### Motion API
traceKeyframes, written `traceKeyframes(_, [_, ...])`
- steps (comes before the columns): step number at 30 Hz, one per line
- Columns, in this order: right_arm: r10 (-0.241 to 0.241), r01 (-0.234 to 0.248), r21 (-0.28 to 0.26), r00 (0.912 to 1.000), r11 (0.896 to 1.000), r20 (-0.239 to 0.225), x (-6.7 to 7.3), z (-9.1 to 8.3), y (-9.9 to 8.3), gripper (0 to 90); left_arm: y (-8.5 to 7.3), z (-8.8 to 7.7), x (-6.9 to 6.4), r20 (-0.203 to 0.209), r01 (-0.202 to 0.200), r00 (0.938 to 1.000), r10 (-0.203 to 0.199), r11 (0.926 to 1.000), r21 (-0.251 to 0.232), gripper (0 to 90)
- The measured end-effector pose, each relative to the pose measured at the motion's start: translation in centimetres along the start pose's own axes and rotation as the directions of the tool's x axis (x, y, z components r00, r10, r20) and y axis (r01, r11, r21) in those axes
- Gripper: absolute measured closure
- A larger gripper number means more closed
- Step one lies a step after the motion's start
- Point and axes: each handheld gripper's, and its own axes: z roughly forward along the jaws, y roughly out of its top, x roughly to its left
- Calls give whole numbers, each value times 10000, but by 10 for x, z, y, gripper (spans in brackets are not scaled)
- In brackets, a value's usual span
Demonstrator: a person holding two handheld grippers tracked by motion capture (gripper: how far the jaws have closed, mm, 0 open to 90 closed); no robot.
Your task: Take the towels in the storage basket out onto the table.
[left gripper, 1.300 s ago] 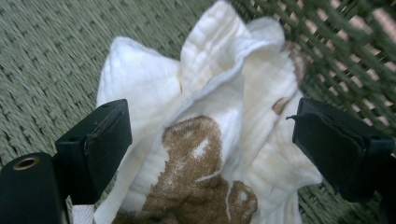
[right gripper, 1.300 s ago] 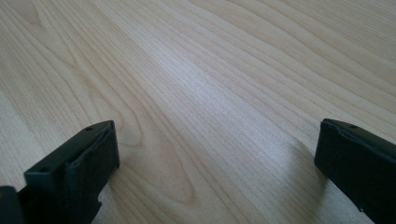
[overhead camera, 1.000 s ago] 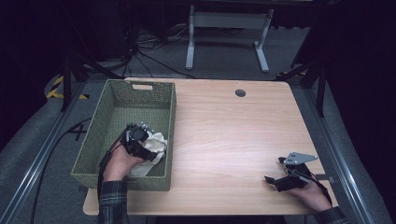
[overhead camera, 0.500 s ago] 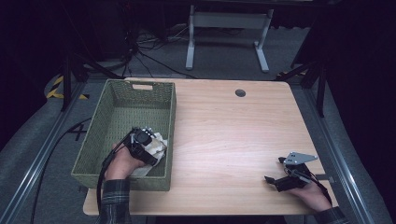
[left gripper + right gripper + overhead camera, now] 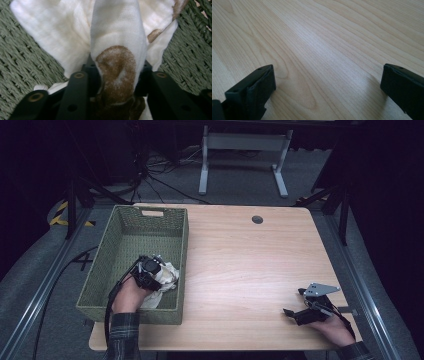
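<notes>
A white cloth with brown patches (image 5: pixel 165 276) (image 5: pixel 117 37) lies in the near right part of the green woven basket (image 5: pixel 127 232). My left gripper (image 5: pixel 150 275) (image 5: pixel 117 72) is down in the basket; its jaws have just been closing and now pinch a raised fold of the cloth between them. My right gripper (image 5: pixel 302 309) (image 5: pixel 327 85) rests on the wooden table (image 5: pixel 250 260) near its front right corner, jaws wide apart with only bare wood between them.
The basket's woven floor (image 5: pixel 22 67) surrounds the cloth. A round cable hole (image 5: pixel 257 219) sits at the table's far edge. Beyond the table stand a white metal frame (image 5: pixel 240 150) and floor cables.
The left gripper has shifted slightly within the basket over the cloth, and the cloth now bunches up at its jaws. The right gripper has stayed where it was.
</notes>
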Motion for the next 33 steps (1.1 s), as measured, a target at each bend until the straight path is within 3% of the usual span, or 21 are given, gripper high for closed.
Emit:
traceKeyframes(4, [3,-3,-4,10000,10000,-2,0,0,0,2,0,-3,2,228,192,9996,-190,9998,-58,711])
traceKeyframes(6, [16,-16,-1,10000,10000,-3,0,0,0,2,-1,-7,5,621,512,9969,-482,9975,-489,714])
traceKeyframes(7, [20,-20,3,10000,10000,-6,0,0,0,2,-2,-9,7,670,440,9970,-400,9972,-603,714])
traceKeyframes(11, [1,-1,-8,10000,10000,-4,0,0,0,2,-4,-16,11,927,889,9926,-779,9887,-1211,712])
traceKeyframes(14, [1,-1,-9,10000,10000,-5,0,0,0,2,-6,-22,15,961,1121,9906,-972,9800,-1645,713])
traceKeyframes(18, [6,-6,-10,10000,10000,-5,0,0,0,2,-10,-29,18,1443,1468,9828,-1156,9624,-2287,713])
traceKeyframes(19, [7,-7,-10,10000,10000,-5,0,0,0,2,-10,-29,18,1443,1468,9828,-1156,9624,-2287,713])
traceKeyframes(21, [5,-5,-11,10000,10000,-6,0,0,0,2,-11,-33,19,1526,1438,9827,-1050,9518,-2710,711])
traceKeyframes(22, [5,-5,-11,10000,10000,-6,0,0,0,2,-11,-33,19,1526,1438,9827,-1050,9518,-2710,711])
traceKeyframes(26, [4,-4,4,10000,10000,-8,0,0,0,2,-14,-41,21,1719,1451,9808,-917,9327,-3302,710])
traceKeyframes(30, [4,-4,4,10000,10000,-11,0,0,0,2,-15,-46,23,1682,1469,9814,-925,9260,-3479,710])
traceKeyframes(31, [13,-13,-13,10000,10000,-6,0,0,0,2,-16,-48,24,1724,1501,9808,-915,9184,-3661,710])
traceKeyframes(32, [8,-8,-14,10000,10000,-6,0,0,0,2,-16,-48,24,1724,1501,9808,-915,9184,-3661,710])
traceKeyframes(33, [9,-9,-13,10000,10000,-5,0,0,0,2,-18,-51,25,1770,1521,9802,-893,9113,-3827,711])
